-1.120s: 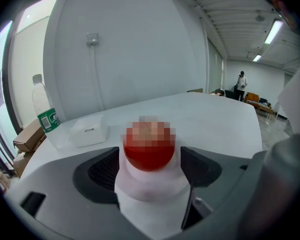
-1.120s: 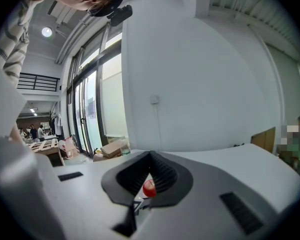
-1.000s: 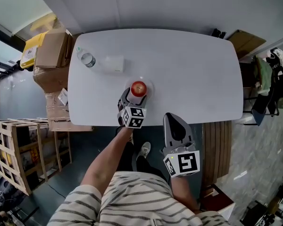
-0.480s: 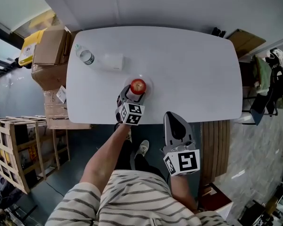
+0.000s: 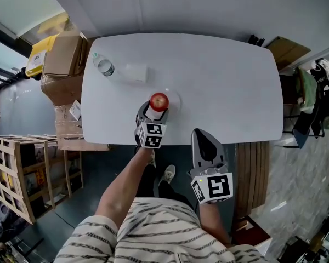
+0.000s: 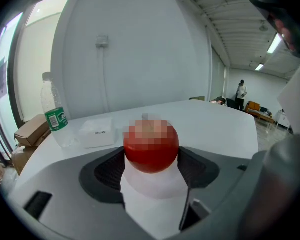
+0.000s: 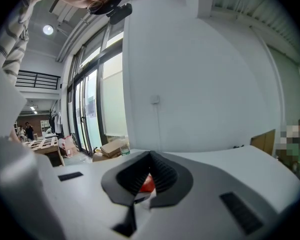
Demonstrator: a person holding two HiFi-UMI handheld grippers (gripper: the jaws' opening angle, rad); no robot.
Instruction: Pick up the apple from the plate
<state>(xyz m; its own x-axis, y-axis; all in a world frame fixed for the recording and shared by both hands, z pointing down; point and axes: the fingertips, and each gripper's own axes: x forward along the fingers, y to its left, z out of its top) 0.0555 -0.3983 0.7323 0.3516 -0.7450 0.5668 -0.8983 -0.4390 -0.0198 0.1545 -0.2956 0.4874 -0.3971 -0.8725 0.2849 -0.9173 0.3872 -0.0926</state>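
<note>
Gripping smooth round red apple (image 6: 151,146) | left claw (image 6: 151,159) ribbed pads (image 6: 110,171) clamped on it | right claw (image 7: 149,159) clenched

I'm working in what is looking like a warehouse-style lab bay. Cardboard boxes (image 5: 63,59) and a slatted wooden crate (image 5: 16,174) are sitting on the bare floor left of the left tool (image 5: 153,113). Tall glazed doors (image 7: 92,109) and ceiling strip lights (image 6: 276,43) are showing beyond the white surface (image 5: 219,81).

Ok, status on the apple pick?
Left gripper shut on apple at the plate. Right gripper shut, empty, at near table edge. Bottle, box well clear.
</note>
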